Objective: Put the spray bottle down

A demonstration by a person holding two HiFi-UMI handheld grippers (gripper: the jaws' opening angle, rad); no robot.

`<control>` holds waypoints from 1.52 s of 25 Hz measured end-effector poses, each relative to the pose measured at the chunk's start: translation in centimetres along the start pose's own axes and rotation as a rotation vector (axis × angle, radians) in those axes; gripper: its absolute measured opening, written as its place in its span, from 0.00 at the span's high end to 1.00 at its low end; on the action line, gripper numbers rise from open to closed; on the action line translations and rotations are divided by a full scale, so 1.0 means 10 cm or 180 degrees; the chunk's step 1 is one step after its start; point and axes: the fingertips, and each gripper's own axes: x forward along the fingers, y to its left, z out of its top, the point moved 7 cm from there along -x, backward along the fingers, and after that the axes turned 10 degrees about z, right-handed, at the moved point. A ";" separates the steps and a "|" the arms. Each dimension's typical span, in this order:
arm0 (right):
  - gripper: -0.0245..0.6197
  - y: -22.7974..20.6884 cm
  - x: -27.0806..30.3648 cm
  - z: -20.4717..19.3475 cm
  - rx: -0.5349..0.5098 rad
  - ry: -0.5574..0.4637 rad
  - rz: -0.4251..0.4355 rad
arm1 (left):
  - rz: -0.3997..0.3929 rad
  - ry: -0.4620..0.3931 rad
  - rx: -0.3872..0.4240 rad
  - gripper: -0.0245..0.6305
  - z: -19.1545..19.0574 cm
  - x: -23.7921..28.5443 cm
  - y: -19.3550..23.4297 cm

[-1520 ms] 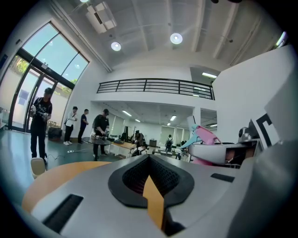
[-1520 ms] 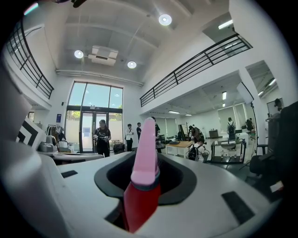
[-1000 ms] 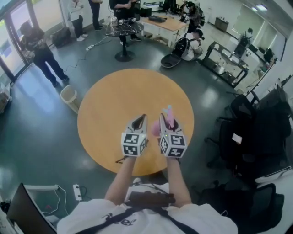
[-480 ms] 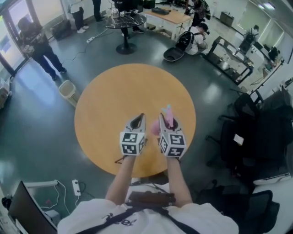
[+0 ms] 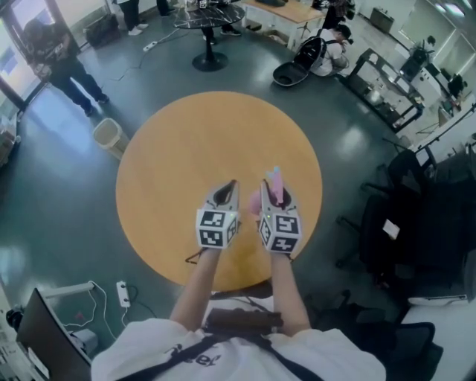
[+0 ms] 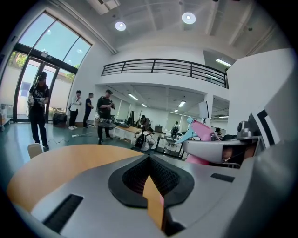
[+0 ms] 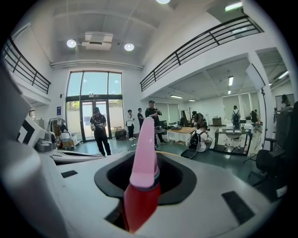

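Observation:
A pink spray bottle with a pale blue nozzle stands upright in my right gripper, which is shut on it above the near part of the round wooden table. In the right gripper view the bottle's pink head and red body fill the gap between the jaws. My left gripper hovers beside it on the left, shut with nothing in it. In the left gripper view its jaws meet in a point, and the bottle shows at the right above the other gripper.
A waste bin stands on the floor left of the table. Black office chairs crowd the right side. A person stands far left, and a small round table and desks lie beyond. A power strip lies near my feet.
Both grippers have moved a little farther out over the table and lower, side by side. The bottle stays in the right grip; the left stays shut.

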 end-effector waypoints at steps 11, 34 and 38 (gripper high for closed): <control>0.72 -0.41 0.40 -0.12 0.0026 0.0146 0.0098 | 0.0045 0.0139 -0.0083 0.95 -0.09 0.55 -0.05; 0.72 -0.90 1.23 -0.87 0.0058 0.0794 0.0152 | 0.0113 0.0534 -0.0175 0.95 -0.59 1.20 -0.02; 0.72 -0.89 1.26 -0.99 0.0011 0.0802 0.0181 | 0.0132 0.0613 -0.0216 0.95 -0.67 1.20 0.00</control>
